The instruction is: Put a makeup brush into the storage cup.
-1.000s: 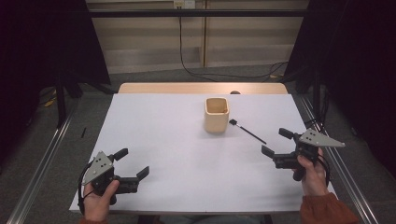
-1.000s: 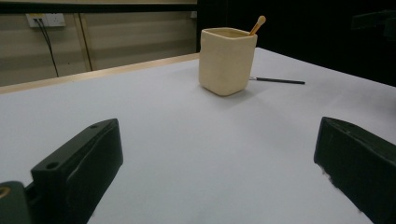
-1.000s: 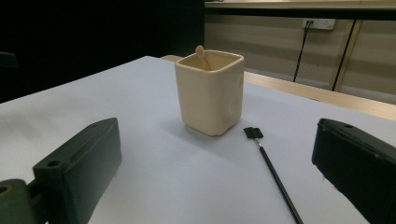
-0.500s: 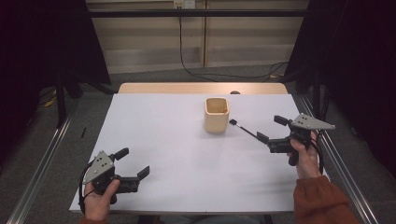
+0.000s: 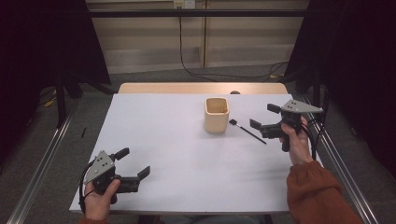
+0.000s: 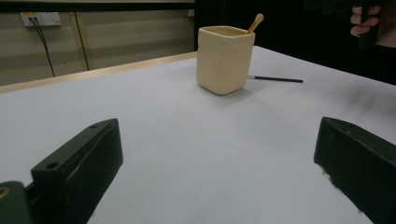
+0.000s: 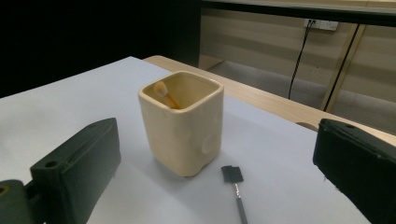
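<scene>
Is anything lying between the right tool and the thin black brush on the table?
Nothing visible does. The right tool is open and hovers just beside the black brush, which lies flat on bare white table. The cream cup stands past the brush head, not in the path.

Cream-beige cup [image 5: 216, 114], plain glaze, no pattern. Tan wooden stick [image 7: 164, 94] with a pale rounded tip inside it. Thin black brush [image 5: 247, 131] with a black square head. Table [image 5: 187, 154] cover plain white; a light wood strip shows along the far edge. Left gripper [image 5: 133, 164] and right gripper [image 5: 261, 116] both black with grey top plates. Sleeve [image 5: 317, 196] at the near right corner is rust orange. Black cable [image 5: 187, 42] on the beige wall.
</scene>
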Tool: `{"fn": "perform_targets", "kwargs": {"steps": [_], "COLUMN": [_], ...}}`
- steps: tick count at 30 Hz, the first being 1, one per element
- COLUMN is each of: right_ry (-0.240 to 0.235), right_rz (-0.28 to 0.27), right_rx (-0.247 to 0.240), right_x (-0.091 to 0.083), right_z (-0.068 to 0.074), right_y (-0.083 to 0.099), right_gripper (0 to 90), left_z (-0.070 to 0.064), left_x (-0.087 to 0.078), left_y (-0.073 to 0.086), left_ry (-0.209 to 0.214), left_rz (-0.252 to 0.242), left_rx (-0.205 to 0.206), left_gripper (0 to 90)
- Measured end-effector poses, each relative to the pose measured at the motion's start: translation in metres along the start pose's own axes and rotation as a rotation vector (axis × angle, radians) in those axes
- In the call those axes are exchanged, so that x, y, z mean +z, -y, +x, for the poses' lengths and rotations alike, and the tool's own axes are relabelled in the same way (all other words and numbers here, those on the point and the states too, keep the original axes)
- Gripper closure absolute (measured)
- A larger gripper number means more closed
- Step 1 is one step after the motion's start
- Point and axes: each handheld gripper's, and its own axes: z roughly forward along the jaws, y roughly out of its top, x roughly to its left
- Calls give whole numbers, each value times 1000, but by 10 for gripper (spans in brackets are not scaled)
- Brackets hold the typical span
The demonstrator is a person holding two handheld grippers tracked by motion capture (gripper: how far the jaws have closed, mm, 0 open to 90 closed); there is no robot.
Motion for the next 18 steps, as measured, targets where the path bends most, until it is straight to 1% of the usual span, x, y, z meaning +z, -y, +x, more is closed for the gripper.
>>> {"fn": "perform_targets", "kwargs": {"steps": [4,10,12,15,18], "right_ry": [0,-15,-22,-51,-61], "right_rz": [19,58,83,134,174], "right_rx": [-7,9,12,13,10], "right_x": [10,20,23,27,30], "right_z": [-4,-11,-13,-13,-12], "right_y": [-4,-11,-13,-15,-14], "right_gripper": [11,22,18,11,24], "left_z": [0,-2,-1,-1,-2], "left_x": [0,2,1,2,2], "left_y": [0,0,0,0,0], "left_ry": [1,4,3,5,9], "left_rz": [1,2,4,4,4], "left_rx": [2,1,3,1,3], "left_gripper": [13,12,13,13,13]}}
